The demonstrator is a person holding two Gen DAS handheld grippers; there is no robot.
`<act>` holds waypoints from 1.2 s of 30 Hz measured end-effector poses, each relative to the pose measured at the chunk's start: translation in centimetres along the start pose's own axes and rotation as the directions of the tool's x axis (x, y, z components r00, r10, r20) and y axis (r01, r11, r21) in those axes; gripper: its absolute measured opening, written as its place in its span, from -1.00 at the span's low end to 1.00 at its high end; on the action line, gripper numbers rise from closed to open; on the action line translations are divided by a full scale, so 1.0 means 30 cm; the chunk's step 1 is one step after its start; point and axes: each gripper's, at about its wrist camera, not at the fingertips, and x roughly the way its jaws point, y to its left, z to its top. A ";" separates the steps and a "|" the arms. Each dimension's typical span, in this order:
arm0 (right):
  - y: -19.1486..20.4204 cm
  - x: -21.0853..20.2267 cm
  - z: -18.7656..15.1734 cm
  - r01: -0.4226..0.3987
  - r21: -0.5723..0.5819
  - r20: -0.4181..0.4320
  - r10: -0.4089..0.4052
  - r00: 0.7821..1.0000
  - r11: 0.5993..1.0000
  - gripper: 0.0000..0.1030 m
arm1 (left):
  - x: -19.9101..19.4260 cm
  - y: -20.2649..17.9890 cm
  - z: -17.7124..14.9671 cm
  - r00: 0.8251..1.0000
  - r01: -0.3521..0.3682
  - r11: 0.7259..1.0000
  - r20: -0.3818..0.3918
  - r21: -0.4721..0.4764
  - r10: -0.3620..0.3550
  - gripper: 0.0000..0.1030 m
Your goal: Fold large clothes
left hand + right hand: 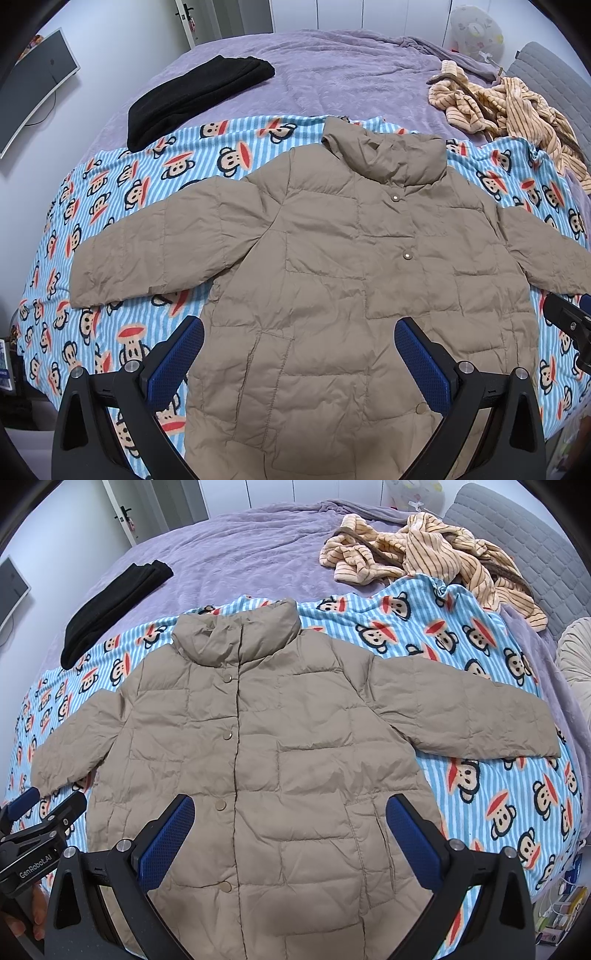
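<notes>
A tan quilted puffer jacket (332, 266) lies flat, front up and snapped shut, on a blue striped monkey-print blanket (110, 206), sleeves spread out to both sides. It also shows in the right wrist view (280, 738). My left gripper (299, 354) is open and empty, hovering above the jacket's lower left front. My right gripper (290, 830) is open and empty above the lower middle of the jacket, near its snap buttons. The right gripper shows at the right edge of the left wrist view (569, 321); the left gripper shows at the left edge of the right wrist view (40, 819).
The blanket (480, 775) lies on a bed with a purple cover (332, 74). A folded black garment (192, 96) lies at the back left. A crumpled beige striped garment (424, 550) lies at the back right. A grey headboard (517, 542) is on the right.
</notes>
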 end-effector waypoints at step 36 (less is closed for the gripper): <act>0.006 0.010 0.005 -0.001 -0.002 -0.006 0.001 1.000 1.000 1.00 | 0.007 0.009 -0.009 1.000 0.002 1.000 -0.006 0.000 -0.002 1.00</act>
